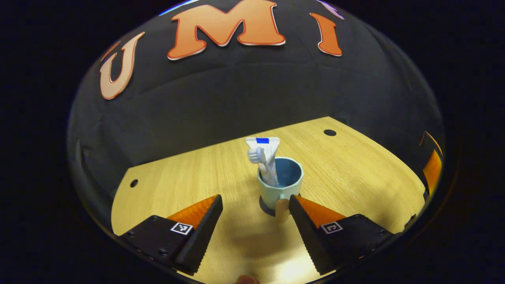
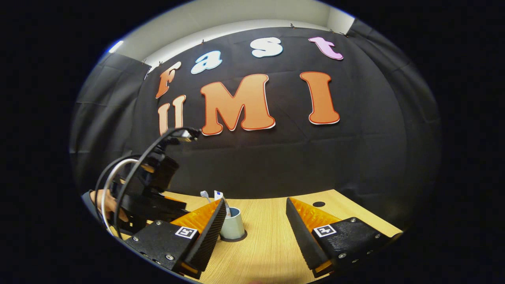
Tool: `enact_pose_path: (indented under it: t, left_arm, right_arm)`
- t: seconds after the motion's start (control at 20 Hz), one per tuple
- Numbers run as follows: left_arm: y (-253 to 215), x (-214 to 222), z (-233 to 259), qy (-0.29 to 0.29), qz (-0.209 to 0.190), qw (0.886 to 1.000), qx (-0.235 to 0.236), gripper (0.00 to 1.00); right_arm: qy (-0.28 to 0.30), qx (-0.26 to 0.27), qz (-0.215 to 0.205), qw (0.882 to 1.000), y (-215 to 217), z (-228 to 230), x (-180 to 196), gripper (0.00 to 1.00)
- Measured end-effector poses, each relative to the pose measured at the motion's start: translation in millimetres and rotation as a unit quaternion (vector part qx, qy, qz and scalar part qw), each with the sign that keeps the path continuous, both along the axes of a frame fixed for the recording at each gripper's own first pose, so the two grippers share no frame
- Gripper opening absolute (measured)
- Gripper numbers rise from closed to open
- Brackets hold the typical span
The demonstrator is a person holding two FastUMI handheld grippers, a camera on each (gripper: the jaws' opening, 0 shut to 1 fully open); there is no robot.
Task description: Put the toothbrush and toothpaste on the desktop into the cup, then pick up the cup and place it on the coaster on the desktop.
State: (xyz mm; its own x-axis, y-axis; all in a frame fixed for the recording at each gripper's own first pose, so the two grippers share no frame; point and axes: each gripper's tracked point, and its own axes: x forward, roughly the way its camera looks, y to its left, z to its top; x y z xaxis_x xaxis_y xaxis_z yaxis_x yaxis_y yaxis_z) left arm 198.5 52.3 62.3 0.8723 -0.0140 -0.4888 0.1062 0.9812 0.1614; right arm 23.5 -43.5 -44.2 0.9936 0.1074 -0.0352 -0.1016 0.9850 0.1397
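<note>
Standing on the coaster (image 1: 268, 208) mid-desktop (image 1: 177, 185), the cup (image 1: 281, 185) has bare wood around; both grippers' fingers gape apart, empty.

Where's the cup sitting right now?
In the left gripper view the cup stands upright on the dark coaster at mid-desktop, just ahead of the open jaws, with the toothbrush and toothpaste inside.

place: a recording booth, not a home
walls: black cloth (image 2: 276, 157) hung behind the table and to both sides
table: pale wood-grain table (image 1: 355, 169) with round cable holes (image 1: 330, 132)
far above: plain light wall (image 2: 236, 15)
</note>
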Motion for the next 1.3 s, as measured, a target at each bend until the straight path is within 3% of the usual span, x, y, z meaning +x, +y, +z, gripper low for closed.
enact_pose_path:
  t: [0.2,0.65,1.3]
  left_arm:
    - [39.4,-29.6,44.1,-0.08,0.028,0.996,-0.006,0.99]
    - [114.0,-88.8,116.8,-0.257,0.079,0.963,-0.014,0.99]
    - [134.2,-137.1,125.2,-0.329,0.085,0.939,-0.057,0.99]
  right_arm:
    - [-0.016,-0.005,0.001,1.0,18.2,11.9,2.7,0.92]
    - [-0.06,-0.028,0.004,0.998,60.0,37.5,4.1,0.91]
    - [-0.054,-0.046,0.012,0.997,87.0,34.1,-3.2,0.93]
